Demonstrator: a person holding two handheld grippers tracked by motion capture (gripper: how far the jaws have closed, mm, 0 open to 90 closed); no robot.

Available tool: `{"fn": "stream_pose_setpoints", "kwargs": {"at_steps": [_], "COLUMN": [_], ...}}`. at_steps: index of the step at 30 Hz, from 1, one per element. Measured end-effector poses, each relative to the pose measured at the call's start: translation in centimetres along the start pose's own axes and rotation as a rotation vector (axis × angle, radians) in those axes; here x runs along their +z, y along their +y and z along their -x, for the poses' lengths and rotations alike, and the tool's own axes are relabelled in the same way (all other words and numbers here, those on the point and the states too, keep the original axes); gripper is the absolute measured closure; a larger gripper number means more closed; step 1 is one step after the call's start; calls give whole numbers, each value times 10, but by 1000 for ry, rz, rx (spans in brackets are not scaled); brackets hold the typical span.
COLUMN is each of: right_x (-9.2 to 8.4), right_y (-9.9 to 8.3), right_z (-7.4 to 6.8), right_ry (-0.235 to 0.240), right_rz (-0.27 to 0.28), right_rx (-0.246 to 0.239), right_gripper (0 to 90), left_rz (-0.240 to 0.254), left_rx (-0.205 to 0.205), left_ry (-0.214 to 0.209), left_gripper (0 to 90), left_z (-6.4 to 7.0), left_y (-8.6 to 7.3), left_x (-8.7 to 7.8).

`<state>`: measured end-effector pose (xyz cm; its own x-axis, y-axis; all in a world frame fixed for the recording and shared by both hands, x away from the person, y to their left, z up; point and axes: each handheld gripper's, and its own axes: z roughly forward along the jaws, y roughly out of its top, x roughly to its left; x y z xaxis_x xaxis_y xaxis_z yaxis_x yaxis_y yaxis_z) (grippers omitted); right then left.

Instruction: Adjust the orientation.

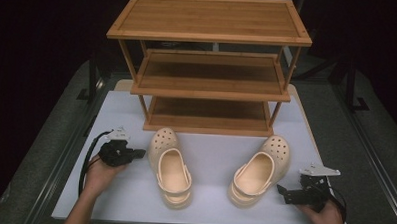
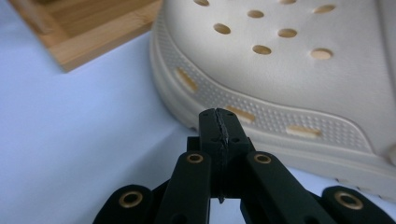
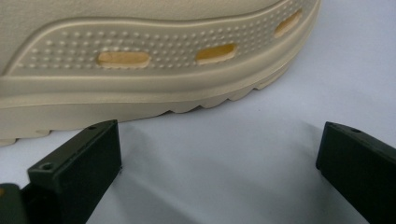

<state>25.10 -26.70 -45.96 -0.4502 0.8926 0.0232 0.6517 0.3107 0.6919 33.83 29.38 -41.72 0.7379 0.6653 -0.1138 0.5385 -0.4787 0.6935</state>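
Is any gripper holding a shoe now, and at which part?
Nothing is held. The left gripper is shut empty beside the left clog; the right gripper stands open, short of the right clog.

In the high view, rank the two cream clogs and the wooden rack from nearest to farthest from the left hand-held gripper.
Measured from the left hand-held gripper:
1. The cream perforated foam clog on the left, just to the gripper's right, beside its toe.
2. The three-tier bamboo shoe rack, behind the clogs at the table's back.
3. The matching cream perforated foam clog on the right, across the table by the other hand.
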Motion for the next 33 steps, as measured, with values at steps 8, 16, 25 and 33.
{"fn": "stream_pose_setpoints", "kwargs": {"at_steps": [8,16,25,33], "right_x": [0,0,0,0], "right_y": [0,0,0,0], "right_z": [0,0,0,0], "right_ry": [-1,-1,-1,0], "right_rz": [0,1,2,2], "right_rx": [-1,-1,-1,-1], "right_gripper": [0,0,0,0], "left_rz": [-9,-10,-6,14], "left_rx": [7,7,23,24], "left_ry": [14,3,-25,-51], "left_gripper": [900,900,900,801], "left_z": [-1,1,13,21], "left_y": [18,33,57,60], "left_x": [19,36,66,63]}}
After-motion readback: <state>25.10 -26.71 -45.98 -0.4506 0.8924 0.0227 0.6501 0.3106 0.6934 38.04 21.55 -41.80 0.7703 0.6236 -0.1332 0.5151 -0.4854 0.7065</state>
